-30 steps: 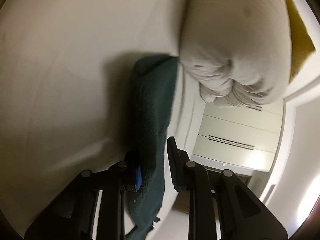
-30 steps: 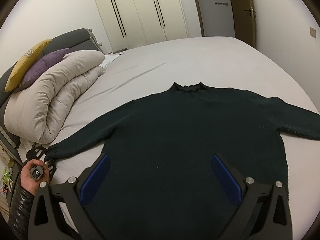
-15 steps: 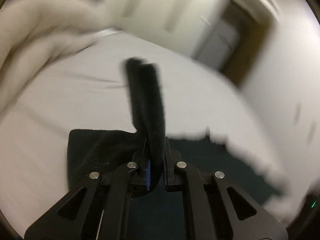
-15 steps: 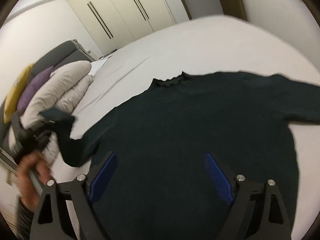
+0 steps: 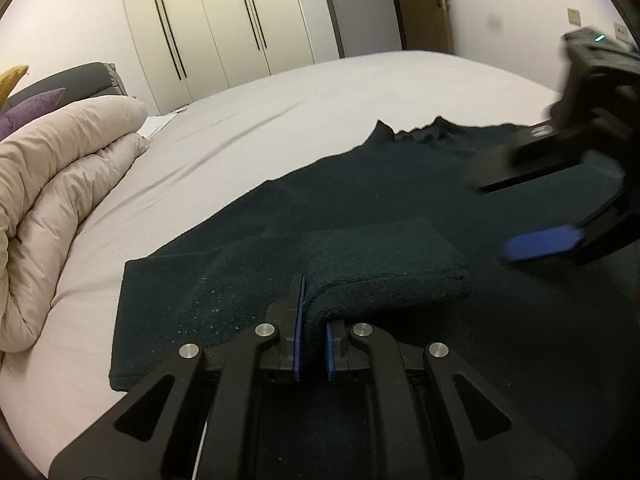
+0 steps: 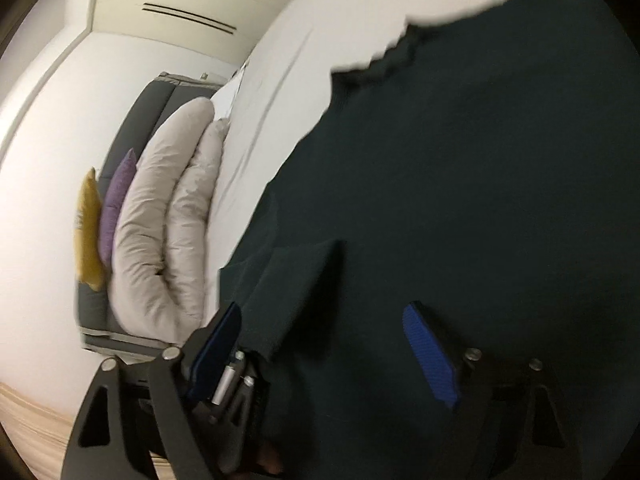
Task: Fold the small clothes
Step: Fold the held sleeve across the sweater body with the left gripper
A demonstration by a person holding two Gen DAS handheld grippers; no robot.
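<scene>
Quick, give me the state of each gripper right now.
Left gripper: shut on the sweater sleeve, folded in over the sweater.
Right gripper: open, jaws have just been closing, holding nothing, above the sweater body.

A dark sweater lies spread on the white bed (rolled duvet beside it).
</scene>
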